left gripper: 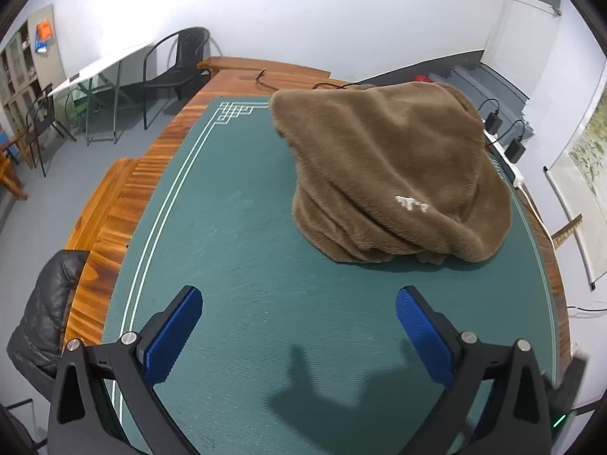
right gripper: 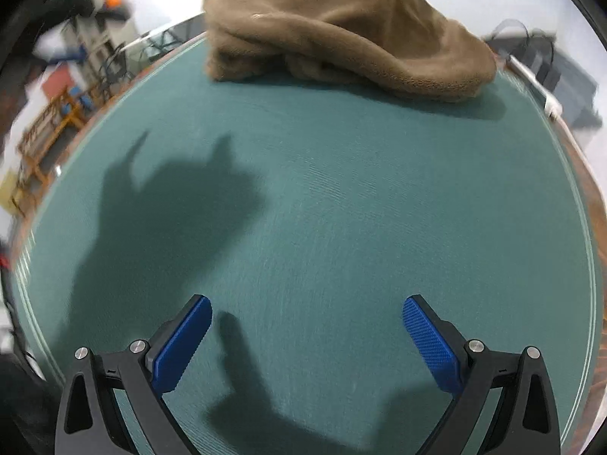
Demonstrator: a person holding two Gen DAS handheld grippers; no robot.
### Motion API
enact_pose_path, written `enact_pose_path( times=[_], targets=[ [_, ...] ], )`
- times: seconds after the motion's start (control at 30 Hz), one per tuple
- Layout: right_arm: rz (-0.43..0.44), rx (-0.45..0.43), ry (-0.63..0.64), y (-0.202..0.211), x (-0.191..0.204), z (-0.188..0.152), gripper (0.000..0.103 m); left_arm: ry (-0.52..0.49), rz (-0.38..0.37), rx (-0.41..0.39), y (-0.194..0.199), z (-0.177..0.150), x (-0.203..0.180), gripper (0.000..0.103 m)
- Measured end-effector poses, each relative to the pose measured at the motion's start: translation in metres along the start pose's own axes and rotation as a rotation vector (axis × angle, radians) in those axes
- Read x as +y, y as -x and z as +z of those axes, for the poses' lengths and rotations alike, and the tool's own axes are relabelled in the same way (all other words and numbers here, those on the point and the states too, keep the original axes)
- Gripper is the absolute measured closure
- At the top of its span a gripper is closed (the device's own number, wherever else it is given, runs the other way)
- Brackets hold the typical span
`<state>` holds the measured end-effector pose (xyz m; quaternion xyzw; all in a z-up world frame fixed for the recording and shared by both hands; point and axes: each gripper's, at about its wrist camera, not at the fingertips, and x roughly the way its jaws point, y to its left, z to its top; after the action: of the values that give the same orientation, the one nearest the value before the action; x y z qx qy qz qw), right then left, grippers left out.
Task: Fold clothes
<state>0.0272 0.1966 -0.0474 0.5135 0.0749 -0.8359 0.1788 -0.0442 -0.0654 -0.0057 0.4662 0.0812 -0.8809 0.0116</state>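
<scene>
A brown fleece garment [left gripper: 390, 174] lies folded in a thick bundle on the green table mat [left gripper: 235, 250], toward the far right; a small white embroidered mark shows on its top. In the right wrist view the same garment [right gripper: 341, 34] sits at the far edge of the mat [right gripper: 341, 208]. My left gripper [left gripper: 299, 303] is open over bare mat, well short of the garment, with nothing between its blue pads. My right gripper [right gripper: 307, 311] is also open and empty above the mat, apart from the garment.
The mat covers a wooden table [left gripper: 114, 204]. A black jacket [left gripper: 45, 311] hangs at the table's left edge. Black chargers [left gripper: 504, 136] and a white power strip sit behind the garment. Chairs [left gripper: 178, 60] and a glass table stand farther back.
</scene>
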Motion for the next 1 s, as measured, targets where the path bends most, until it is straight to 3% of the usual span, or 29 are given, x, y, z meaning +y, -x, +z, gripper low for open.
enact_pose_path(
  times=[0.13, 0.3, 0.5, 0.73, 1.0],
  targets=[
    [-0.054, -0.149, -0.048, 0.026, -0.017, 0.069, 0.001, 0.015, 0.002, 0.020, -0.011, -0.001, 0.011, 0.000],
    [-0.060, -0.280, -0.119, 0.031, -0.040, 0.161, 0.001, 0.022, 0.001, 0.039, -0.018, -0.003, 0.023, 0.001],
    [-0.037, -0.284, -0.175, -0.008, -0.061, 0.254, 0.001, 0.052, 0.015, 0.046, -0.021, -0.001, 0.042, 0.000],
    [-0.029, -0.276, -0.174, -0.035, -0.056, 0.289, 0.001, 0.072, 0.042, 0.048, -0.024, 0.004, 0.052, 0.001],
    [0.037, -0.229, -0.162, -0.057, -0.050, 0.295, 0.001, 0.055, 0.065, 0.053, -0.027, 0.007, 0.046, 0.000]
  ],
)
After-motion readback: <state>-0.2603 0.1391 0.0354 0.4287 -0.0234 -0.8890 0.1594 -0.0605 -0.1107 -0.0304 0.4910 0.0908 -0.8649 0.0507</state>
